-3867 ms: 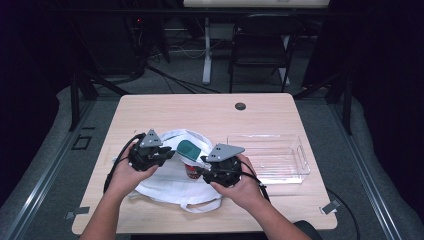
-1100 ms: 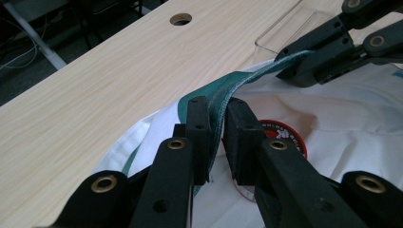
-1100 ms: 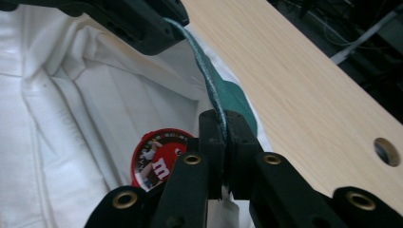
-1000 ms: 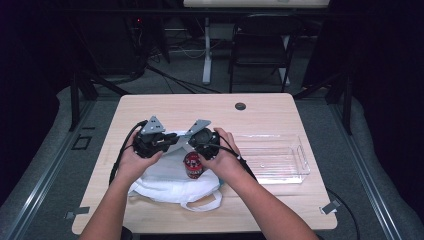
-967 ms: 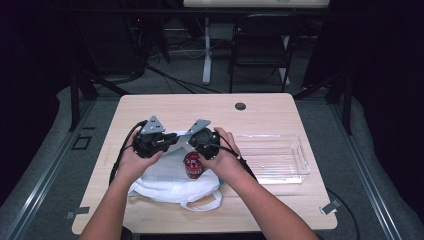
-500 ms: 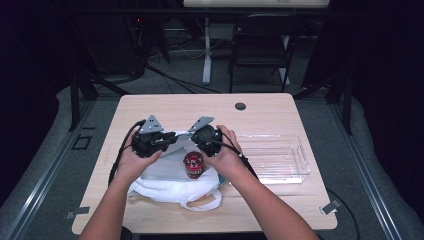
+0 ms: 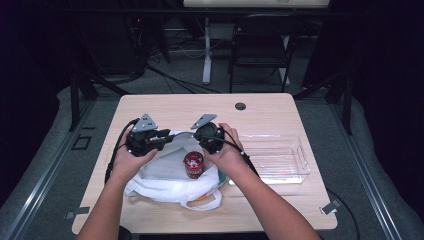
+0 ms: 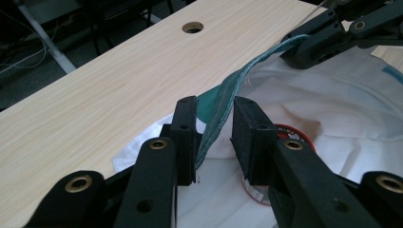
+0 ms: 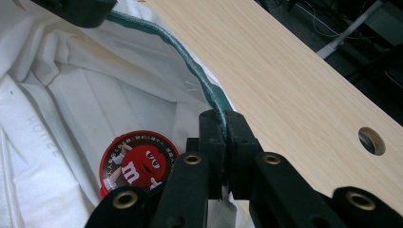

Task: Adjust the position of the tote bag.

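A white cloth bag (image 7: 165,177) with a green rim (image 8: 228,92) lies on the wooden table (image 7: 200,107). Inside its open mouth sits a red M&M's tin (image 7: 193,164), lid up (image 9: 135,164). My right gripper (image 9: 222,118) is shut on the green rim at the far side of the mouth (image 7: 197,135). My left gripper (image 8: 215,121) stands a short way left of it (image 7: 166,135). Its jaws are apart, and the rim runs between them against one pad. The rim stretches from one gripper to the other.
A clear plastic tray (image 7: 280,160) stands on the table right of the bag, next to my right forearm. A round cable hole (image 7: 240,106) is near the table's far edge. A chair and desk legs stand beyond the table.
Both grippers have moved toward the far side of the bag's mouth and closer together since the oldest frame. The red tin now shows in the bag. Lately the right gripper shifted slightly right.
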A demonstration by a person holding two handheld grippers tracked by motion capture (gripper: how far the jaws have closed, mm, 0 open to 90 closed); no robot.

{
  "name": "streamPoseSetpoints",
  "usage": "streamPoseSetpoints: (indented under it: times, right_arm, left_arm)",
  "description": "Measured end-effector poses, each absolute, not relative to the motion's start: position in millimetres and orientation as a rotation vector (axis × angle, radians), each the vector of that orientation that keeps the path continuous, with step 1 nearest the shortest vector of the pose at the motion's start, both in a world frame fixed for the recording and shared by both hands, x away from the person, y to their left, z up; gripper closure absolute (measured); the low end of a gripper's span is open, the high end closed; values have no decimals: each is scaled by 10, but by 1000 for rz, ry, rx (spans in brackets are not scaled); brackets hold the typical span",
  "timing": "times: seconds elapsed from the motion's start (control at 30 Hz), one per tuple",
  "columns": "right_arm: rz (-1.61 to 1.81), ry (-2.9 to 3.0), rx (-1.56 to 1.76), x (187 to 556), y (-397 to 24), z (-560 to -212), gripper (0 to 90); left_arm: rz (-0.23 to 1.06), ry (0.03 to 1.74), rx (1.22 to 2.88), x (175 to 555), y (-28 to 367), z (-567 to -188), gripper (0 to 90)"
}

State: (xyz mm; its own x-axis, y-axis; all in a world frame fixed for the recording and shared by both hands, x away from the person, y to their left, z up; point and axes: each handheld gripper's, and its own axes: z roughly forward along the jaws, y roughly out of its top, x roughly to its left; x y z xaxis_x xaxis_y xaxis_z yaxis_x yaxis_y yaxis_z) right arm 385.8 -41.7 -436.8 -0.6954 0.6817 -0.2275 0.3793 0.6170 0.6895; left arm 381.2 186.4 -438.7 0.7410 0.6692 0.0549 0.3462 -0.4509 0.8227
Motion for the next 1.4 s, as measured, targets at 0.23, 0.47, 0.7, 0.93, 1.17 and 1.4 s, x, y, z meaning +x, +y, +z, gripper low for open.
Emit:
streamPoseSetpoints:
  times: [0.23,0.47,0.7,0.93,1.17,1.4]
  right_arm:
    - [865,2369,854,3894,-445,-4380,874]
    - [867,2371,866,3924,-474,-4392,873]
    - [875,2375,872,3950,-506,-4399,873]
    - [878,2380,876,3972,-537,-4409,873]
    - [886,2384,882,3991,-569,-4415,872]
    - [900,2378,891,4011,-585,-4430,873]
  left_arm:
    - [472,790,2058,3826,1958,-4376,675]
    - [467,822,2056,3826,2056,-4383,630]
    - [477,855,2053,3811,2172,-4403,594]
    - [487,889,2057,3812,2279,-4445,568]
    - [482,910,2065,3815,2320,-4494,548]
    - [483,926,2080,3816,2351,-4528,550]
